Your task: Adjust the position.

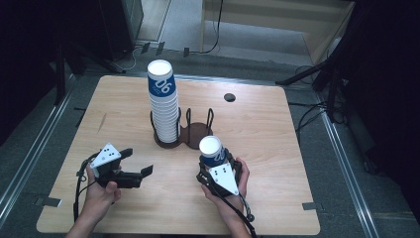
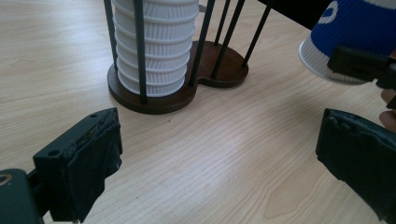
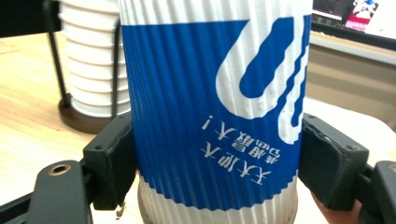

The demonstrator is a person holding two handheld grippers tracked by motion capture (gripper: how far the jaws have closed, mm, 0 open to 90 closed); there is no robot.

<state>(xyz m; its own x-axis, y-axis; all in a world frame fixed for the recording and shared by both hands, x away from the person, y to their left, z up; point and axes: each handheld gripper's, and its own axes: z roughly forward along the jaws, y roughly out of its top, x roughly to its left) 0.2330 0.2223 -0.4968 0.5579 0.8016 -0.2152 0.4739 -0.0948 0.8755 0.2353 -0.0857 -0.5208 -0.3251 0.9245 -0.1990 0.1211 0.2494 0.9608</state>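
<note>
Wooden tabletop (image 1: 257, 129), light grain. Tall cup stack (image 1: 163, 101) w/ blue-white top cup stands in the left ring of a dark wire holder (image 1: 190, 130), mid-tabletop toward the far edge; right ring empty. Right gripper (image 1: 218, 171), near edge right of centre, jaws clamped on both sides of a single blue-white paper cup (image 1: 212, 151), inverted, just in front of holder. Left gripper (image 1: 133, 166), near-left part of the tabletop, jaws wide apart, nothing btwn them, pads off the cup.
</note>
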